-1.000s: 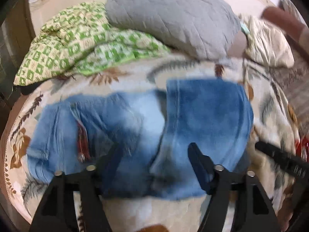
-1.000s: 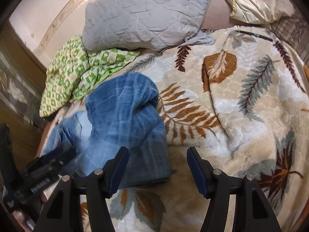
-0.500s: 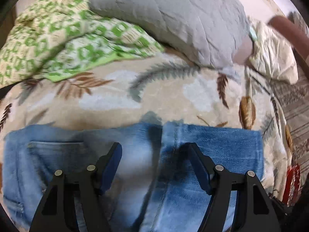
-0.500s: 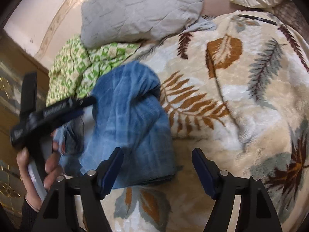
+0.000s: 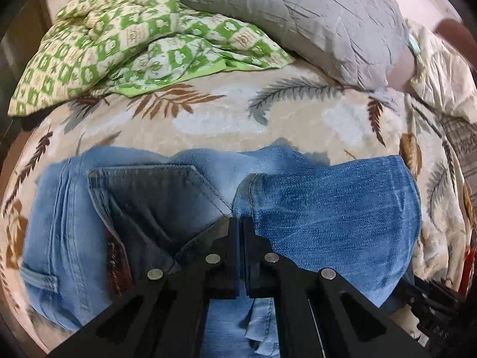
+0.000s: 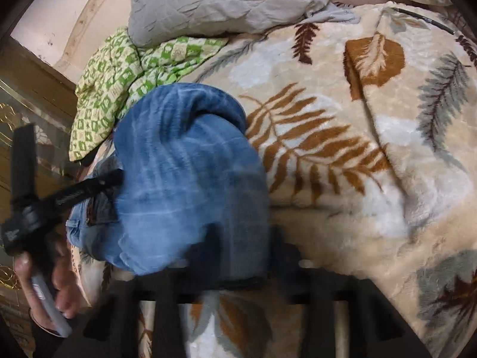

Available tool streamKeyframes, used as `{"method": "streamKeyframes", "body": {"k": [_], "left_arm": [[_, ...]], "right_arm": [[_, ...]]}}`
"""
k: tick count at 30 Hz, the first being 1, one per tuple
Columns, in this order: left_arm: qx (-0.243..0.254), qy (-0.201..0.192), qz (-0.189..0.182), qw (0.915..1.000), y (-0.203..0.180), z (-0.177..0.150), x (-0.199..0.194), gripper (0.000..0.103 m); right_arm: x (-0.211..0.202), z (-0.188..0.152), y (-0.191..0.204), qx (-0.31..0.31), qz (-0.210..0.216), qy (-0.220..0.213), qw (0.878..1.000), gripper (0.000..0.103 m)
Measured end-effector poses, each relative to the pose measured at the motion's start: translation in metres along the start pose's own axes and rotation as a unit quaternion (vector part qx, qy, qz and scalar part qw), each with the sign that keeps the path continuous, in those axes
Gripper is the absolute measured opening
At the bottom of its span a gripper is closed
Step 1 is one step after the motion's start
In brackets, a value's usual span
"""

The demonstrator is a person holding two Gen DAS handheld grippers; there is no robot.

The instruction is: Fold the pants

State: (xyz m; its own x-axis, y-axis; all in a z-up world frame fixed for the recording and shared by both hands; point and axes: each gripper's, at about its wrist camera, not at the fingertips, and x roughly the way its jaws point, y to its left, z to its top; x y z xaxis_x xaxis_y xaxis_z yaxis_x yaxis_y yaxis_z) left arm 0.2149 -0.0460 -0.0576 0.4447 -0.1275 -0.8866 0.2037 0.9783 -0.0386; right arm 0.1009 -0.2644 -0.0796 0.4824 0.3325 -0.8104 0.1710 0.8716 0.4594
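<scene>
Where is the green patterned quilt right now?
In the left wrist view the green patterned quilt lies bunched at upper left on the leaf-print blanket, tucked under the grey pillow and beyond the jeans.

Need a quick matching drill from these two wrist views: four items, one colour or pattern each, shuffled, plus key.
Things:
1. pants
2. pillow
3. quilt
4. blanket

Looks:
A. plain grey, stitched
B. cream with brown and grey leaf prints
C. blue denim
D. green and cream checks

Pairs: 1-C, 2-A, 3-D, 4-B
</scene>
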Motion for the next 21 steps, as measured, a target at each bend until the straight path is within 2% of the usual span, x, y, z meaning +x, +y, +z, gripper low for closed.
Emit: {"method": "streamKeyframes", "body": {"k": [3, 4, 6, 7, 9, 10, 12, 13, 14, 15, 16, 21], "left_arm": [[0.004, -0.020, -0.048, 0.9986, -0.010, 0.006, -0.011, 0.002], [0.011, -0.029, -0.048, 0.9984, -0.013, 0.008, -0.017, 0.003], [0.044, -0.025, -0.019, 0.9985, -0.025, 0.008, -0.012, 0.004], [0.053, 0.006, 0.005, 0.9986, -0.027, 0.004, 0.006, 0.003], [0.045, 0.045, 0.016, 0.9979, -0.022, -0.004, 0.027, 0.003], [0.032, 0.047, 0.004, 0.9984, -0.016, -0.006, 0.029, 0.003], [0.011, 0.037, -0.021, 0.9991, -0.008, -0.009, 0.016, 0.006], [0.008, 0.034, -0.034, 0.9988, -0.007, -0.010, 0.010, 0.020], [0.005, 0.031, -0.045, 0.9985, -0.006, -0.013, 0.004, 0.048], [0.006, 0.033, -0.043, 0.9985, -0.007, -0.016, 0.000, 0.061], [0.006, 0.034, -0.043, 0.9985, -0.007, -0.020, -0.002, 0.070], [0.017, 0.069, -0.060, 0.9957, -0.018, -0.042, 0.009, 0.070]], "right_arm": [[-0.020, -0.006, 0.000, 0.011, -0.012, -0.013, 1.000, 0.014], [-0.025, -0.009, 0.000, 0.013, -0.015, -0.017, 1.000, 0.014], [-0.027, -0.016, -0.001, 0.015, -0.023, -0.014, 1.000, 0.014], [-0.019, -0.021, 0.002, 0.000, -0.043, -0.007, 0.999, 0.014], [-0.003, -0.026, 0.009, -0.042, -0.083, 0.007, 0.996, 0.019], [-0.003, -0.025, 0.009, -0.039, -0.082, 0.009, 0.996, 0.020], [-0.015, -0.021, 0.008, -0.026, -0.050, -0.005, 0.998, 0.030], [-0.020, -0.019, 0.006, -0.021, -0.044, -0.013, 0.999, 0.035], [-0.026, -0.018, 0.005, -0.019, -0.041, -0.022, 0.999, 0.048], [-0.034, -0.018, 0.003, -0.016, -0.046, -0.036, 0.998, 0.074], [-0.039, -0.018, 0.002, -0.016, -0.051, -0.049, 0.997, 0.080], [-0.043, -0.012, -0.010, 0.007, -0.052, -0.056, 0.997, 0.082]]}}
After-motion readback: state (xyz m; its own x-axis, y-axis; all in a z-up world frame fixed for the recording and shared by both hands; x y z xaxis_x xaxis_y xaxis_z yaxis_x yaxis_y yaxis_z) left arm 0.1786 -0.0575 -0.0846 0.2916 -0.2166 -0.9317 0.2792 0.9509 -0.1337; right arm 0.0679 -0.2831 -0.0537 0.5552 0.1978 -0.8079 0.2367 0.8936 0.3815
